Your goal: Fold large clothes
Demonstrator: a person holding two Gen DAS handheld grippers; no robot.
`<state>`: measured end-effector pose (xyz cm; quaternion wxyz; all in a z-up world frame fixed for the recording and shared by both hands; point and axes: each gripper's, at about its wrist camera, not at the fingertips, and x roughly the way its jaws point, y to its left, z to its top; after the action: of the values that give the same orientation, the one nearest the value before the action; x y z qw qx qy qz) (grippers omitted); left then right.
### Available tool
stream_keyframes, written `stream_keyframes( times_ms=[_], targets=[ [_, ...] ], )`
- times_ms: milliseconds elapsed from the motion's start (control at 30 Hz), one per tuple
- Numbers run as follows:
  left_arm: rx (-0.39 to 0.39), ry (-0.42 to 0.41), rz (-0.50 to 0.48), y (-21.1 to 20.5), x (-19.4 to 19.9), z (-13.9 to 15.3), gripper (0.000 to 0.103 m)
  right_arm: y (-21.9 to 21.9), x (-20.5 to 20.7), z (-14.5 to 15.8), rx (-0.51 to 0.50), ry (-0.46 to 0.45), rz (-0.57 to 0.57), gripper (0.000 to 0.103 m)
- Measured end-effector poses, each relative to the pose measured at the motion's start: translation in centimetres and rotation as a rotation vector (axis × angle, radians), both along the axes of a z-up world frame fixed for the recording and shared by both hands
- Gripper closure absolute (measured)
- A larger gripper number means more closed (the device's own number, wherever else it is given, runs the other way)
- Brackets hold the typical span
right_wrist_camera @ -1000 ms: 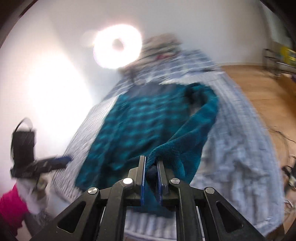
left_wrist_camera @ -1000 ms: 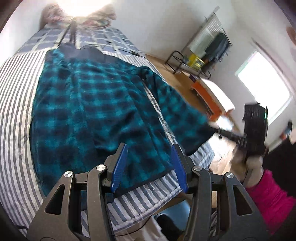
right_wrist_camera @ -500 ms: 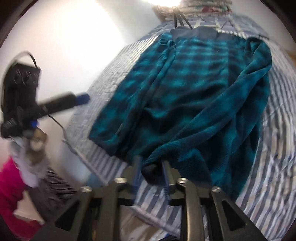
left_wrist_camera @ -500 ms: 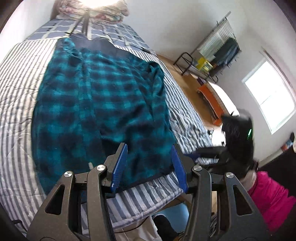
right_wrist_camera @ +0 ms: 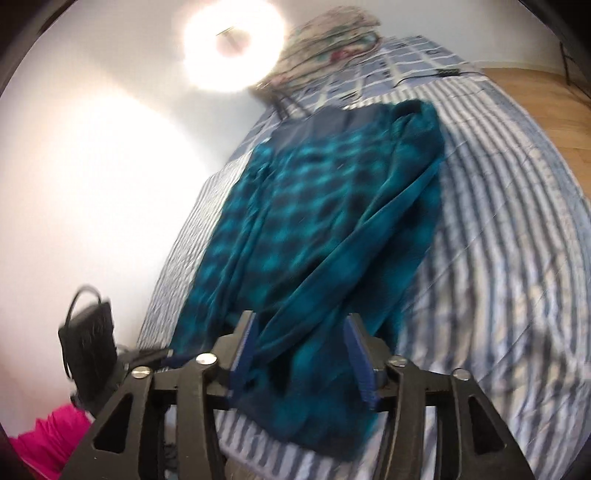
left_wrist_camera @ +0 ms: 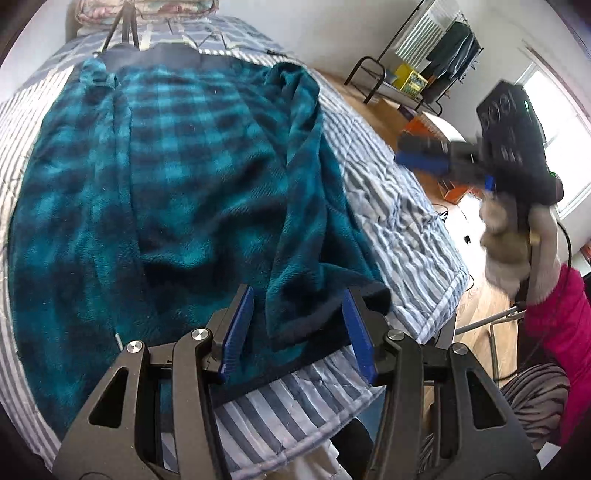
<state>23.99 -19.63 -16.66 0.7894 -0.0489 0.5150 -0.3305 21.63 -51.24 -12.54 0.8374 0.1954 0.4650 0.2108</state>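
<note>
The teal plaid fleece jacket (left_wrist_camera: 177,177) lies flat on the striped bed (left_wrist_camera: 406,236), its sleeve (left_wrist_camera: 299,206) laid lengthwise over the body toward 6 o'clock to narrow it for folding. The right gripper (right_wrist_camera: 299,354) is opening with nothing pinched, sleeve released beneath; the left gripper (left_wrist_camera: 295,328) hovers half-wide over the hem, empty, apparently positioned for the next grasp.

Home bedroom. Bed (left_wrist_camera: 406,221) with striped quilt fills the middle; folded blankets (right_wrist_camera: 328,33) piled at its head, against a white wall. Wooden floor (right_wrist_camera: 535,85) beside the bed. Beyond the bed's far side, a clothes rack (left_wrist_camera: 436,48) hung with garments, and a bright window (left_wrist_camera: 565,147) near it.
</note>
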Motion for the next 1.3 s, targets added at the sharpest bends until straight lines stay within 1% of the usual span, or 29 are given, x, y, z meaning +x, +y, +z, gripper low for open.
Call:
stream_keyframes(
  times_ms=[67, 167, 200, 233, 267, 300, 367, 467, 567, 600, 667, 767, 800, 833, 867, 900, 933, 967, 1000, 1033, 1067, 1100, 1133, 1167, 1200, 1233, 1300],
  targets=[
    [0.000, 0.014, -0.010, -0.2, 0.4, -0.7, 0.052, -1.3, 1.9, -0.1, 0.006, -0.009, -0.033, 0.049],
    [-0.014, 0.050, -0.036, -0.6, 0.8, -1.6, 0.052, -3.6, 4.8, -0.4, 0.046, -0.012, -0.101, 0.049],
    [-0.025, 0.063, -0.046, -0.7, 0.8, -1.9, 0.056, -4.4, 5.7, -0.7, 0.064, -0.009, -0.123, 0.049],
    [-0.035, 0.068, -0.054, -0.9, 0.7, -2.1, 0.061, -5.4, 6.8, -1.1, 0.089, -0.005, -0.155, 0.049],
    [-0.037, 0.075, -0.066, -1.1, 0.5, -2.6, 0.072, -6.3, 7.8, -1.4, 0.118, -0.002, -0.185, 0.049],
    [-0.029, 0.077, -0.071, -1.3, 0.4, -2.8, 0.086, -7.5, 8.9, -1.9, 0.162, -0.001, -0.227, 0.049],
    [-0.022, 0.084, -0.079, -1.7, 0.1, -3.4, 0.097, -9.3, 10.9, -2.8, 0.225, 0.004, -0.299, 0.049],
    [-0.034, 0.074, -0.086, -1.7, -0.5, -3.4, 0.098, -10.7, 13.8, -4.5, 0.258, 0.030, -0.356, 0.049],
    [-0.049, 0.080, -0.080, -1.6, -0.5, -3.1, 0.099, -11.0, 16.3, -6.3, 0.271, 0.054, -0.387, 0.050],
    [-0.054, 0.079, -0.078, -1.5, -0.5, -2.9, 0.100, -10.9, 17.0, -6.9, 0.278, 0.060, -0.394, 0.051],
    [-0.058, 0.077, -0.073, -1.3, -0.6, -2.6, 0.100, -11.1, 18.3, -8.2, 0.298, 0.079, -0.409, 0.058],
    [-0.067, 0.066, -0.073, -1.3, -0.5, -2.3, 0.100, -11.0, 20.0, -10.0, 0.326, 0.110, -0.442, 0.059],
    [-0.065, 0.057, -0.077, -1.3, -0.5, -2.1, 0.100, -11.0, 20.4, -10.5, 0.344, 0.117, -0.448, 0.064],
    [-0.064, 0.048, -0.082, -1.4, -0.4, -1.9, 0.100, -10.9, 20.6, -10.9, 0.359, 0.121, -0.447, 0.077],
    [-0.071, 0.050, -0.087, -1.4, -0.5, -1.7, 0.100, -10.8, 20.8, -10.9, 0.366, 0.117, -0.447, 0.085],
    [-0.087, 0.069, -0.093, -1.3, -0.4, -1.7, 0.097, -10.9, 20.9, -10.8, 0.362, 0.107, -0.445, 0.090],
    [-0.095, 0.097, -0.093, -1.4, -0.1, -1.9, 0.091, -10.8, 20.9, -10.2, 0.357, 0.087, -0.432, 0.100],
    [-0.098, 0.113, -0.087, -1.3, 0.1, -2.0, 0.068, -10.5, 20.8, -9.3, 0.332, 0.066, -0.420, 0.101],
    [-0.107, 0.114, -0.071, -1.1, 0.3, -2.1, 0.053, -10.3, 20.7, -8.4, 0.299, 0.045, -0.412, 0.101],
    [-0.110, 0.100, -0.049, -0.9, 0.4, -2.1, 0.053, -9.9, 20.8, -7.4, 0.264, 0.027, -0.402, 0.102],
    [-0.110, 0.101, -0.044, -0.9, 0.5, -2.3, 0.053, -9.5, 20.8, -6.3, 0.233, 0.013, -0.393, 0.102],
    [-0.110, 0.115, -0.051, -1.0, 0.7, -2.5, 0.057, -9.0, 21.0, -5.4, 0.197, 0.006, -0.387, 0.102],
    [-0.108, 0.119, -0.057, -1.1, 0.7, -2.5, 0.066, -8.3, 21.1, -4.4, 0.147, -0.007, -0.376, 0.102],
    [-0.092, 0.115, -0.065, -1.4, 0.6, -2.6, 0.084, -7.5, 21.3, -3.3, 0.105, -0.026, -0.360, 0.102],
    [-0.078, 0.111, -0.074, -1.6, 0.5, -2.6, 0.095, -6.8, 21.3, -2.5, 0.068, -0.039, -0.347, 0.102],
    [-0.076, 0.107, -0.081, -1.8, 0.2, -2.6, 0.096, -5.7, 21.6, -1.4, 0.011, -0.058, -0.333, 0.102],
    [-0.085, 0.099, -0.090, -1.9, -0.3, -2.5, 0.098, -3.9, 22.0, 0.2, -0.071, -0.086, -0.307, 0.102]
  ],
)
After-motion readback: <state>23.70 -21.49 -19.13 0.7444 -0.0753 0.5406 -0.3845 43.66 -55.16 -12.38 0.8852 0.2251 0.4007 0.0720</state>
